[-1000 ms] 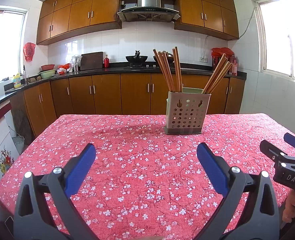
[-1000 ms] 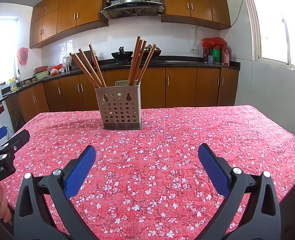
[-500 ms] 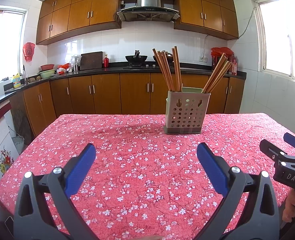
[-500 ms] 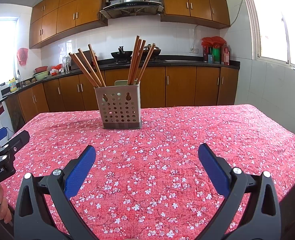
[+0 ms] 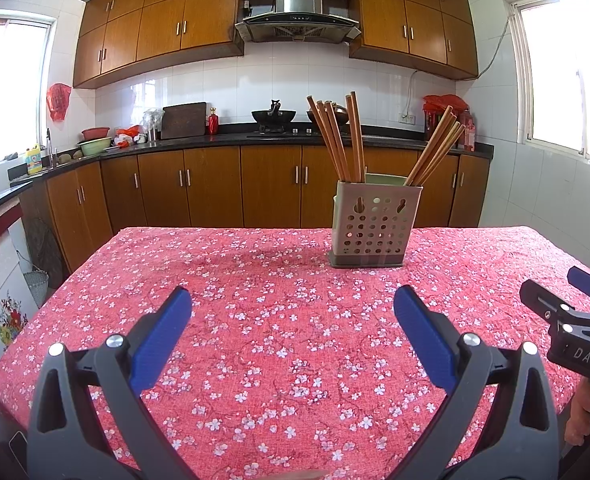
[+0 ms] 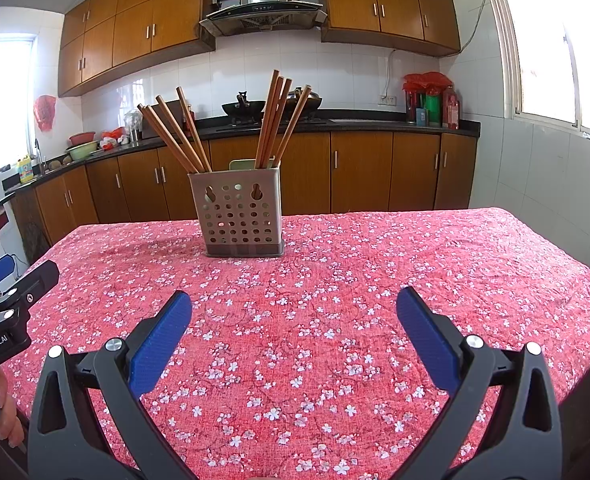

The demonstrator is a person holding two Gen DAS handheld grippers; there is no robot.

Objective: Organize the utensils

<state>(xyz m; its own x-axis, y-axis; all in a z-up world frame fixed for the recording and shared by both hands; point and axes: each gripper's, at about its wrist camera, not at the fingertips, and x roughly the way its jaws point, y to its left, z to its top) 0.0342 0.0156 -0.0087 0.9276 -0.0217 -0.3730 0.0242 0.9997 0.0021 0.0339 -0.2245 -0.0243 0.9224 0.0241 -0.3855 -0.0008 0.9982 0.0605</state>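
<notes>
A grey perforated utensil holder [image 5: 375,226] stands upright on the table, also in the right wrist view [image 6: 241,216]. Two bunches of wooden chopsticks stand in it, one leaning left [image 5: 337,140] and one leaning right [image 5: 435,152]; in the right wrist view they show as a left bunch [image 6: 175,136] and a right bunch [image 6: 277,120]. My left gripper [image 5: 293,312] is open and empty, well short of the holder. My right gripper [image 6: 294,312] is open and empty too, also short of it.
The table carries a red floral cloth [image 5: 279,320]. Each gripper shows at the edge of the other's view: the right one [image 5: 575,320], the left one [image 6: 11,296]. Brown kitchen cabinets and a black counter [image 5: 215,140] run behind.
Both views have shifted only slightly; the holder sits a touch higher in frame. Both grippers stay open and empty.
</notes>
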